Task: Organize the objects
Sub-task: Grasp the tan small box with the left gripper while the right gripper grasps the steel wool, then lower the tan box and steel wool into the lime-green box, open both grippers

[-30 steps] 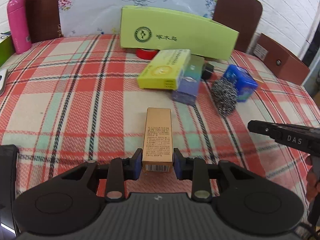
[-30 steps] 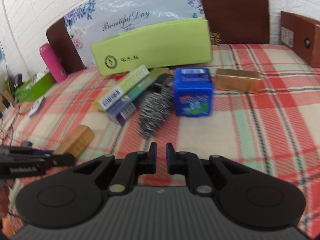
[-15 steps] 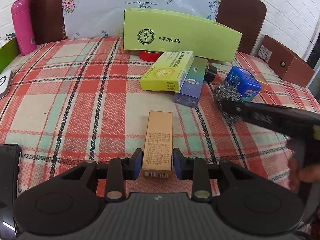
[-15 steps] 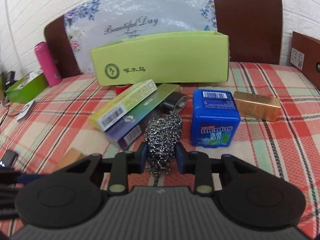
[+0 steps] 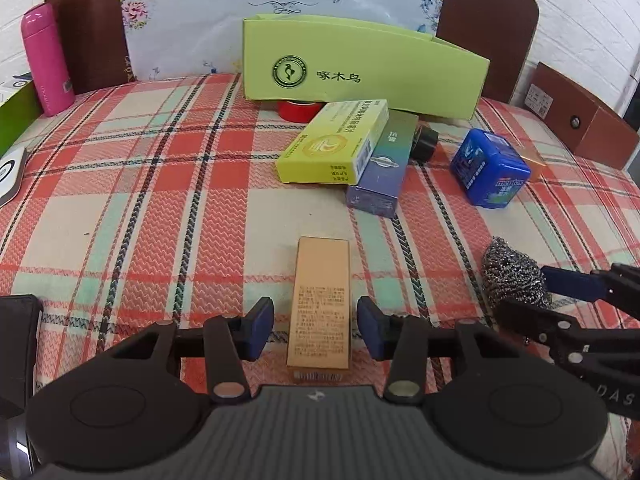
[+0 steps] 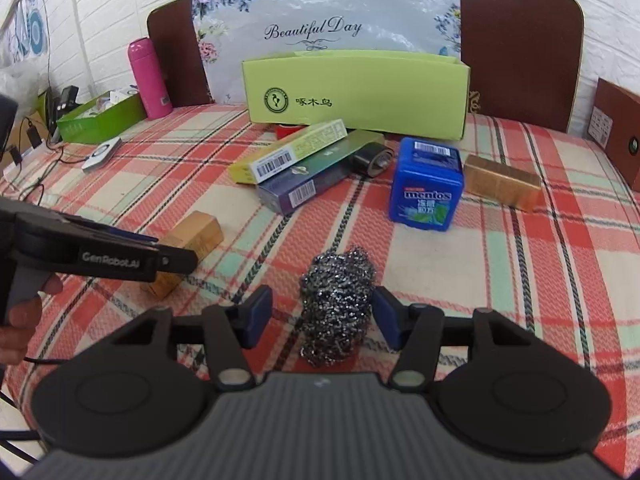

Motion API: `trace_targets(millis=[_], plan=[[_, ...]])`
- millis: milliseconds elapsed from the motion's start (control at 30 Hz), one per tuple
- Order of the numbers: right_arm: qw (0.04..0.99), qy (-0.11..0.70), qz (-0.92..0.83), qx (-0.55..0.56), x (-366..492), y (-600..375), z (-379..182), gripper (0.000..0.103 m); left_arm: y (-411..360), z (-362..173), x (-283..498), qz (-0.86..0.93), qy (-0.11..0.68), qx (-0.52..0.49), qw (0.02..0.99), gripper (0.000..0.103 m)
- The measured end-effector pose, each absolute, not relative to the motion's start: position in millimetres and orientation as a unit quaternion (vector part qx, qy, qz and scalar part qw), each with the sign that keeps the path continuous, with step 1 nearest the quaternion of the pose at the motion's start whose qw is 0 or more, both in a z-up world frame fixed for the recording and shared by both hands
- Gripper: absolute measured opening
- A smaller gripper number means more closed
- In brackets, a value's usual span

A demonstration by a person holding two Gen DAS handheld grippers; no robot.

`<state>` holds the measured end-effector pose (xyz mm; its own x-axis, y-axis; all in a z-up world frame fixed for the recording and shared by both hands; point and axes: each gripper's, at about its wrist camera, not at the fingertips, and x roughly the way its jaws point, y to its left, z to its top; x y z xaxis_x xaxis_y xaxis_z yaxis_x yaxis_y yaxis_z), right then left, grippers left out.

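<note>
A tan carton lies lengthwise on the plaid tablecloth between the fingers of my left gripper. Its jaws are opening, with a gap showing on each side of the carton. A steel wool scourer sits between the fingers of my right gripper. Those jaws are opening too, the left pad well clear of it and the right pad close beside it. The left wrist view shows the scourer at the lower right. The right wrist view shows the carton partly behind the left gripper's fingers.
An open green box stands at the back. In front of it lie a red tape roll, a yellow-green carton, a purple carton, a black roll, a blue mint tub and a gold box. A pink bottle stands far left.
The left jaws spread away from the tan carton. The right gripper, shut and empty a second ago, closed in around the scourer, which now lies nearer the table's front, and its jaws widened.
</note>
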<state>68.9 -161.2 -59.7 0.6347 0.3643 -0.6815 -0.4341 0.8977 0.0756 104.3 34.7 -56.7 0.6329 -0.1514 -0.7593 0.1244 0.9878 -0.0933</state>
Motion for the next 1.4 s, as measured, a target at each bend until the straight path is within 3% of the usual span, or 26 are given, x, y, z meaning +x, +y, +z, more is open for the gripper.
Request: trace_targets(millis=[200,433,533,700,1067,1400], plan=[[0.905,0.37,0.199,-0.061,70.6,-157.9,-66.9,0.055,29.0,-60.9,102.1,-0.07,0.42,0.001,0.905,0.048],[0.903,0.383,0.188,-0.042,75.7,-164.8,-75.1,0.042,28.9,-61.1,103.4,-0.069,0.421,0.002,0.904,0.048],[0.901,0.387,0.192,-0.036,77.2,-167.1,-77.3,0.038,28.8,-60.3,103.6,-0.075,0.418,0.007,0.905,0.033],[0.897,0.386,0.215,-0.01,77.2,-170.8,-70.2,0.036,31.6,-52.8,100.9,-0.08,0.414,-0.005,0.907,0.033],[0.91,0.313,0.271,0.012,107.6,-169.5,0.8,0.036,33.6,30.7,121.4,-0.105,0.322,-0.002,0.941,0.033],[0.934,0.26,0.246,0.01,189.5,-163.4,58.7,0.036,26.1,94.0,204.9,-0.103,0.267,0.007,0.958,0.033]])
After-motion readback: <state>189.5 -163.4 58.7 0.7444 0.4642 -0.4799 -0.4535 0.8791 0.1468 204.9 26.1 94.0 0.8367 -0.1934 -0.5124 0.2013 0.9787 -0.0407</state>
